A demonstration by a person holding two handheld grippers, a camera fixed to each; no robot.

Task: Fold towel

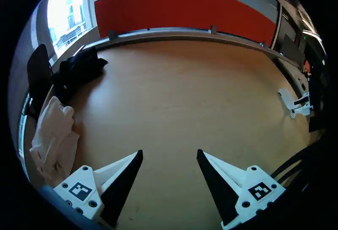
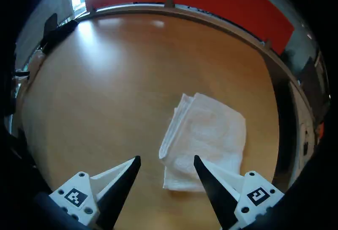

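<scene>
In the left gripper view, the left gripper [image 1: 169,150] is spread wide and has nothing in it. Under it and in front of it is a big brown wooden table [image 1: 177,86]. Far ahead and off to the gripper's left, a black bag [image 1: 78,69] sits on the table. Nearer, on that same side, lies a pale cloth heap [image 1: 55,139], all bunched up at the table's edge. At the far end of the table, straight ahead, stands a long red board [image 1: 181,10]. Way off to the gripper's right there is a small white thing at the table's edge, too small to tell what it is.

In the right gripper view, the right gripper [image 2: 167,157] is spread wide too and grips nothing. The towel [image 2: 207,141] lies flat on the table just ahead of it, a bit to its right. It is white and folded into a neat block. Its near edge runs behind the tip of the right-hand finger; I cannot tell if they touch.
</scene>
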